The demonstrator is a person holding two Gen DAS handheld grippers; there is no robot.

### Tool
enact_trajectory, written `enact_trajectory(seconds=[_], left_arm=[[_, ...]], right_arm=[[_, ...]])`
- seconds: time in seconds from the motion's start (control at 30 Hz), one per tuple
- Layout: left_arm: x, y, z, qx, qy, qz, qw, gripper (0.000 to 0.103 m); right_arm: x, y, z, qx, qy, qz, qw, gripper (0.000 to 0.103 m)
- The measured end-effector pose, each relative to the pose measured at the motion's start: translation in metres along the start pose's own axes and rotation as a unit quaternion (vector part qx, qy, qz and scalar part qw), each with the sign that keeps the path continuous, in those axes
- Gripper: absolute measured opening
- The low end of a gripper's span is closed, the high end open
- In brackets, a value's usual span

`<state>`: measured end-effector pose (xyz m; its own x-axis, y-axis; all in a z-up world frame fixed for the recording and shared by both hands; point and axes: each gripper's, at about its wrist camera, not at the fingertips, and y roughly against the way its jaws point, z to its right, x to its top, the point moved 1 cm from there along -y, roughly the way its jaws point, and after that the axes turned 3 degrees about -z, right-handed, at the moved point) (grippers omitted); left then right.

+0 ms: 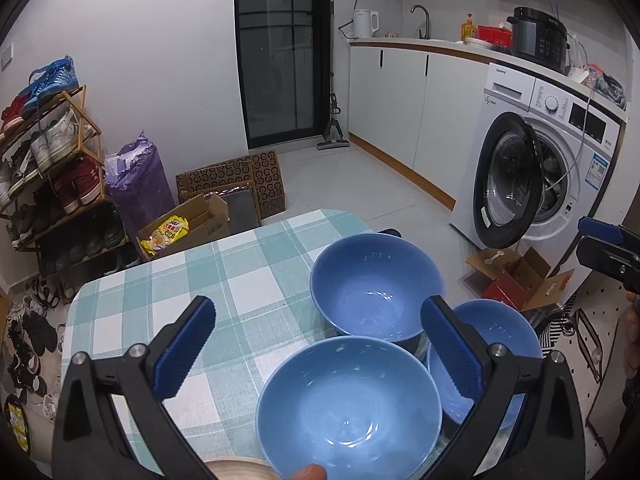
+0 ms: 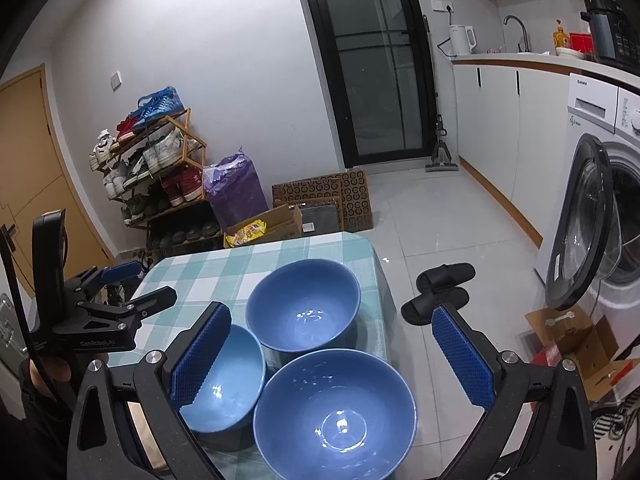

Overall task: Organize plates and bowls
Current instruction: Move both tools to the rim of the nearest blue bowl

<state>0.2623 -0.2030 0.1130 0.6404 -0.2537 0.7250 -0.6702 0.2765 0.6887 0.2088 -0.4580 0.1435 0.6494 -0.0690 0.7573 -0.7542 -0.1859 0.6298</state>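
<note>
Where the left gripper [image 1: 318, 340] hangs nearest its camera, its blue-padded fingers stand wide apart and hold nothing, with the left bowl [image 1: 349, 408] below and between them. That bowl is glossy mid-blue, round and deep, its mouth facing straight up; being round, it has no long axis to speak of. In the right wrist view the right gripper [image 2: 330, 354] is likewise spread wide and empty above the near bowl [image 2: 335, 414], which sits at the table's right edge. The same view shows the left bowl beside it, partly behind the left finger, tilted slightly. Beyond both stands the far bowl [image 2: 303, 305], upright, same blue glaze, close against the other two. All three rest on the checked tablecloth [image 1: 192, 276], teal and white. Past the table lie black slippers [image 2: 438, 292] on the floor, and further right a washing machine [image 1: 548, 168] with its door swung open.
</note>
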Motion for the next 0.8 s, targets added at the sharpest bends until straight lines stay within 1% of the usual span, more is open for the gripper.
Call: enact_trajectory(seconds=[0.2,0.53,0.8], left_arm=[[0.005,-0.020,0.001,-0.001,-0.002,-0.014,0.9999,0.103],[0.008,-0.053,-0.004,0.003,0.008,-0.038,0.9992,0.103],[0.006,-0.078,-0.009,0.005,0.011,-0.057,0.9983,0.103]], right_arm=[[0.001,-0.028,0.008,0.006,-0.016,-0.025,1.000,0.102],[0.006,-0.071,0.014,-0.004,-0.021,-0.057,0.998,0.102],[-0.001,-0.116,0.027,-0.004,-0.036,-0.092,0.995,0.102]])
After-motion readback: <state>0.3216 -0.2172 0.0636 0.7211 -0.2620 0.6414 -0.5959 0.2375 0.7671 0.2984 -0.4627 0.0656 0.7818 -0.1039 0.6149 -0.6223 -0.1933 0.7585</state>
